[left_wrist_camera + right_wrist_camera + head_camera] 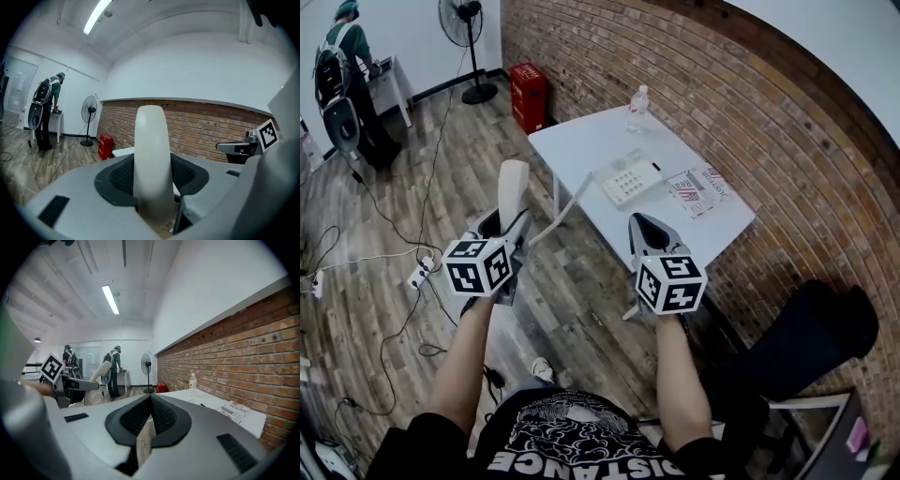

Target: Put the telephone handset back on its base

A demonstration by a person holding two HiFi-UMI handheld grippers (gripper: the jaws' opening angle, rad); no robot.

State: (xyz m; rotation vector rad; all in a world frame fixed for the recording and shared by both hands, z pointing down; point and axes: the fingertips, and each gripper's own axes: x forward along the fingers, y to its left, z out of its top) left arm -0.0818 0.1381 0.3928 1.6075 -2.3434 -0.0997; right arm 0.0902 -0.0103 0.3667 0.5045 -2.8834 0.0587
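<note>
**Head view with the two gripper views.** The lower end of the cream-white plastic telephone handset (pixel 514 184) was buried between the jaws of the left gripper (pixel 508 223). Neither its earpiece nor its mouthpiece face could be made out. In the left gripper view the handset (pixel 151 150) rose as a smooth, rounded, featureless column that blocked the middle of the scene. The left gripper (pixel 152 178) was clamped on it, with the dark pads pressed against both flanks.

The handset stood nearly upright in the air over the wooden plank floor (pixel 384 234), off the near-left side of the white rectangular desk (pixel 581 141). It was well apart from the flat white push-button telephone base (pixel 628 176), to which a pale coiled cord (pixel 567 208) joined it. The keys of the base were too small to read.

The right gripper (pixel 645 231) showed against the near edge of the desk, to the right of the base. In its own view the right gripper (pixel 150 416) had its jaws drawn together on nothing — only a narrow slit lay between them — and its body hid the base.

Also on the desk were a clear plastic water bottle (pixel 637 107) at the far end and a printed paper leaflet (pixel 698 192) just beside the base, its print mostly illegible.
</note>
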